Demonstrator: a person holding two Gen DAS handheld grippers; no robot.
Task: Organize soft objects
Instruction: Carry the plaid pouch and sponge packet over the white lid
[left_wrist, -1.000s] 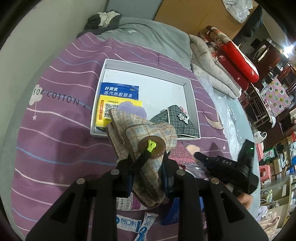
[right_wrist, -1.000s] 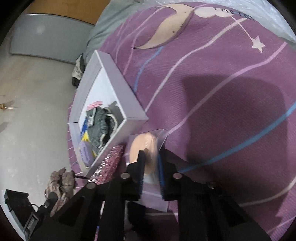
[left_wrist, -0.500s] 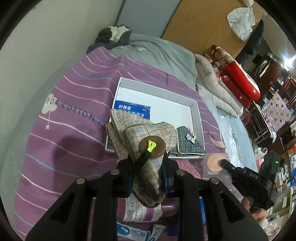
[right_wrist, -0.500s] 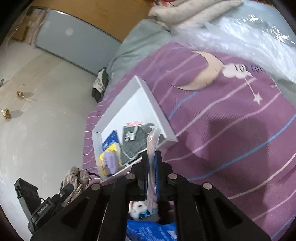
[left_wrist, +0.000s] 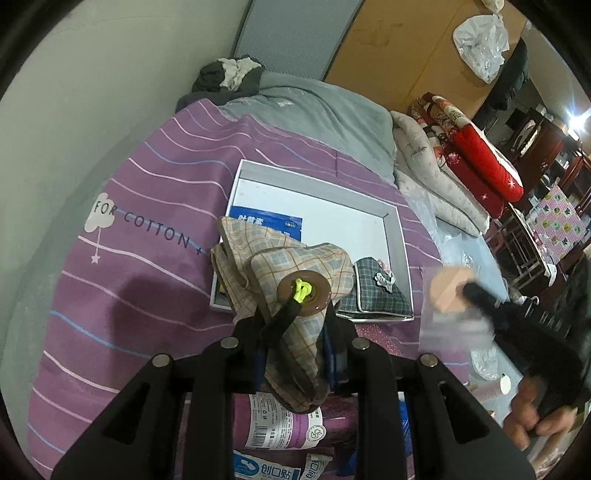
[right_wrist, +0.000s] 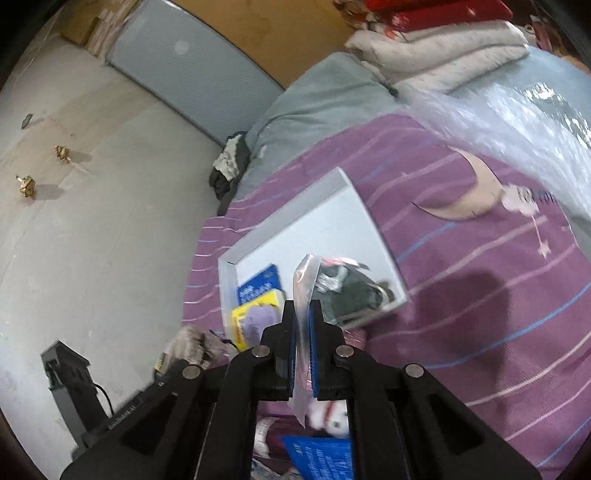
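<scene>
My left gripper (left_wrist: 295, 332) is shut on a beige plaid cloth pouch (left_wrist: 280, 266) with a brown disc and green cord, held up above the near edge of the grey box (left_wrist: 395, 229). My right gripper (right_wrist: 302, 314) is shut on a clear plastic bag (right_wrist: 304, 280), seen edge-on above the box (right_wrist: 280, 229). In the left wrist view that bag (left_wrist: 450, 295) holds a peach round pad and hangs right of the box. Inside the box lie a blue packet (left_wrist: 266, 223) and a dark plaid pouch (left_wrist: 376, 291).
The box rests on a purple striped blanket (left_wrist: 155, 206) over a bed. Folded quilts (left_wrist: 472, 155) are piled at the right, a dark clothes bundle (left_wrist: 229, 74) at the bed's far end. Purple and blue packets (left_wrist: 280, 424) lie below my left gripper.
Both grippers have risen away from the blanket with their loads. The right gripper lifted the bag off the bed, turned it edge-on and moved over the box.
</scene>
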